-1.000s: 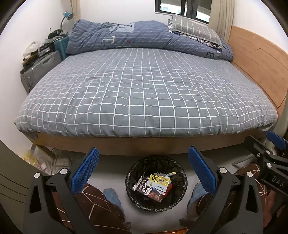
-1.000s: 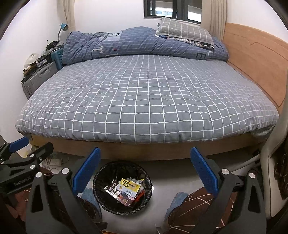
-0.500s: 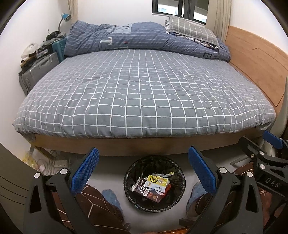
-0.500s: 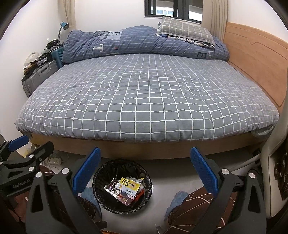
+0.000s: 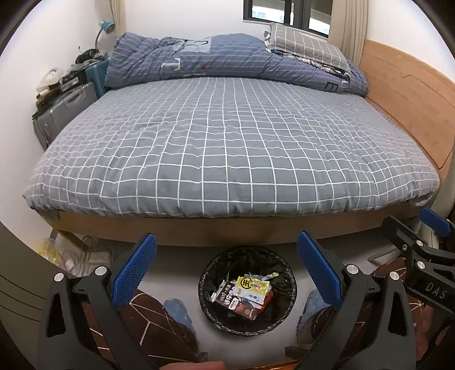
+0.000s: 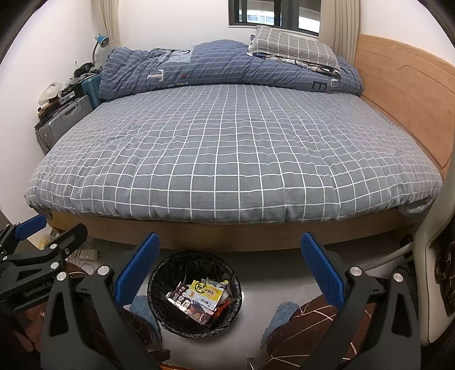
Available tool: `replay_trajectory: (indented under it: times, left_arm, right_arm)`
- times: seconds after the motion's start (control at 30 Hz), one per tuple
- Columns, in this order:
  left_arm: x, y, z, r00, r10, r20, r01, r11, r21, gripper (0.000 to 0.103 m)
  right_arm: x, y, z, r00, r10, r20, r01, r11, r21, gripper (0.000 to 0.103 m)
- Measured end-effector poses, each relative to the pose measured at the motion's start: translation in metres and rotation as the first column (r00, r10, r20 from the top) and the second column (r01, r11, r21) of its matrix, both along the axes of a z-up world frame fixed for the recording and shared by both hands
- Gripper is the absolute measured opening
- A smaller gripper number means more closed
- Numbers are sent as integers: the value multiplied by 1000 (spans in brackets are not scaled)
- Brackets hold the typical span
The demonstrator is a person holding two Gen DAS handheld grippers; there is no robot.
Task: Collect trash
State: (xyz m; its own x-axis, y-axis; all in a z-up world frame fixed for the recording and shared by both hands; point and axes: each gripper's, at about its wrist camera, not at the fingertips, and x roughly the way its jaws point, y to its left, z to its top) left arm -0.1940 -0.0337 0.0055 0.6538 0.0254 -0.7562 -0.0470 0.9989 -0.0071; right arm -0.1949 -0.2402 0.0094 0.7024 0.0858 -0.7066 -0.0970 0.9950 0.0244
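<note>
Bedroom floor holds a trash bin (image 5: 246, 290); left gripper (image 5: 226, 273) and right gripper (image 6: 230, 270) gape empty.

You've tipped both cameras up a little, so the window (image 5: 287, 14) shows more. The bin (image 5: 246, 290) sits slightly further left in your left view.

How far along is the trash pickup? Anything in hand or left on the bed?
Done: wrappers already lie in the black-lined bin on the floor. In hand: nothing; the left gripper and right gripper are both open and empty. Left: no loose trash shows on the bed; the floor under it is mostly hidden.
</note>
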Motion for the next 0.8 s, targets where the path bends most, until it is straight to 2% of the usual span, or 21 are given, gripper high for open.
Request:
replay_trajectory:
  times: [0.8]
  left_arm:
    - [1, -3, -1, 1000, -15, -9, 15, 1000, 8, 97]
  right_arm:
    - [0, 0, 0, 1000, 2, -2, -2, 1000, -1, 96]
